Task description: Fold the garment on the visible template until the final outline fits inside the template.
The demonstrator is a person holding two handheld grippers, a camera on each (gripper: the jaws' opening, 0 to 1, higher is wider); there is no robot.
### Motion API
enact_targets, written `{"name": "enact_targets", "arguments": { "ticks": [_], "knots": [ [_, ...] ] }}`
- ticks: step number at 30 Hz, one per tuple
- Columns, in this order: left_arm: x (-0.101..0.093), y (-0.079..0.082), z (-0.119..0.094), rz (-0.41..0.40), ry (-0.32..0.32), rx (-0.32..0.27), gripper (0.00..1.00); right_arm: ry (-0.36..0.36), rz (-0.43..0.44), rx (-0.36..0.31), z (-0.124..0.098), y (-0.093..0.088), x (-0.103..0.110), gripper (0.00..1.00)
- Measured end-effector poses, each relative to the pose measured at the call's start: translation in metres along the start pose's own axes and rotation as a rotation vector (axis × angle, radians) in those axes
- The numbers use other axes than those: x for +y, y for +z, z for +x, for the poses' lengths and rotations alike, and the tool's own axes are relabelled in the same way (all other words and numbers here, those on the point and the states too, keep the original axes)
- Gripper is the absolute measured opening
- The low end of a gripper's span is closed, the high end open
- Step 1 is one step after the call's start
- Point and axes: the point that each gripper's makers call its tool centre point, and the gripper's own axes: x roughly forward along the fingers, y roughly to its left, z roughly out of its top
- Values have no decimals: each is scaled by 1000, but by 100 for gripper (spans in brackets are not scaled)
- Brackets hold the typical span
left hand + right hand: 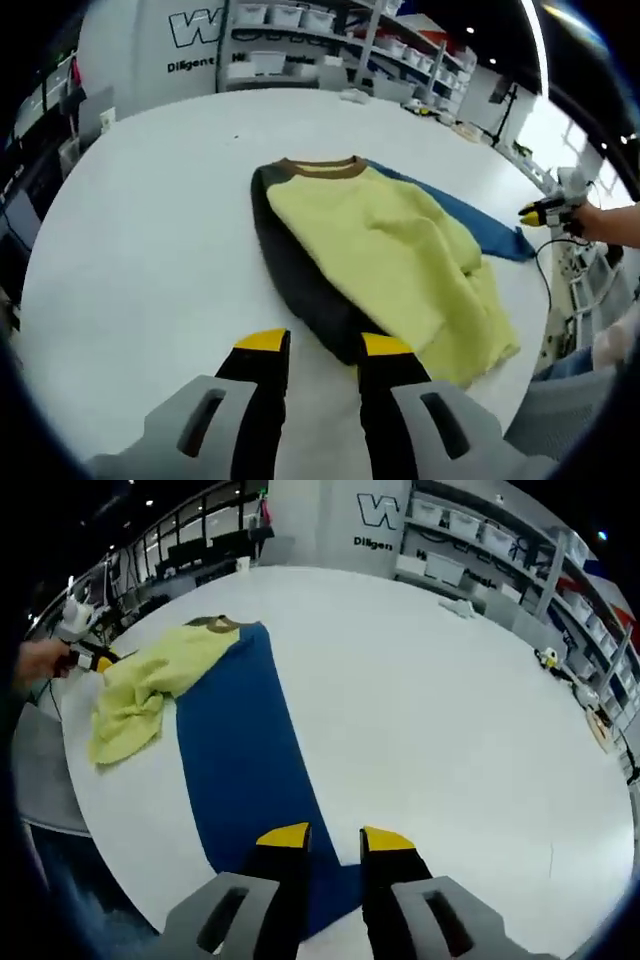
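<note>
Large white table (150, 230) with rounded edge, surface matte and bare in wide stretches. Behind it, white wall panel with dark lettering (195, 30), partly cut off. Metal shelving racks (330, 40) along back, holding white storage bins (285, 15). Same shelving (500, 550) seen from right gripper view, running toward right side. Dark ceiling with small spot lights (150, 502). Bright ceiling light strip (535, 40) at upper right. Cluttered workbenches (190, 565) in far background, detail too small to tell.
</note>
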Motion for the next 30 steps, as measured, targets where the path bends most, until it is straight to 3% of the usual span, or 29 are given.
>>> {"name": "enact_targets", "arguments": {
  "ticks": [2, 4, 8, 12, 17, 19, 27, 30],
  "knots": [
    [2, 0, -1, -16, 19, -11, 24, 31, -38, -8, 4, 8, 15, 14],
    [0, -2, 0, -96, 4, -20, 21, 81, -41, -42, 9, 19, 37, 15],
    [-9, -9, 4, -127, -4, -18, 18, 179, -105, -105, 21, 42, 80, 21],
    [-9, -12, 4, -245, 4, -58, 15, 240, -126, -140, 31, 59, 111, 25],
    [-6, -14, 4, -290, -11, -76, 9, 299, -186, -160, 38, 75, 144, 26],
    [-5, -12, 3, -276, -11, -93, 2, 329, -205, -169, 39, 82, 158, 26],
    [11, -3, -12, -199, 10, -117, 1, 423, -291, -179, 47, 97, 202, 27],
    [21, 0, -18, -106, 41, -117, 1, 472, -332, -184, 49, 99, 223, 28]
  ]
}}
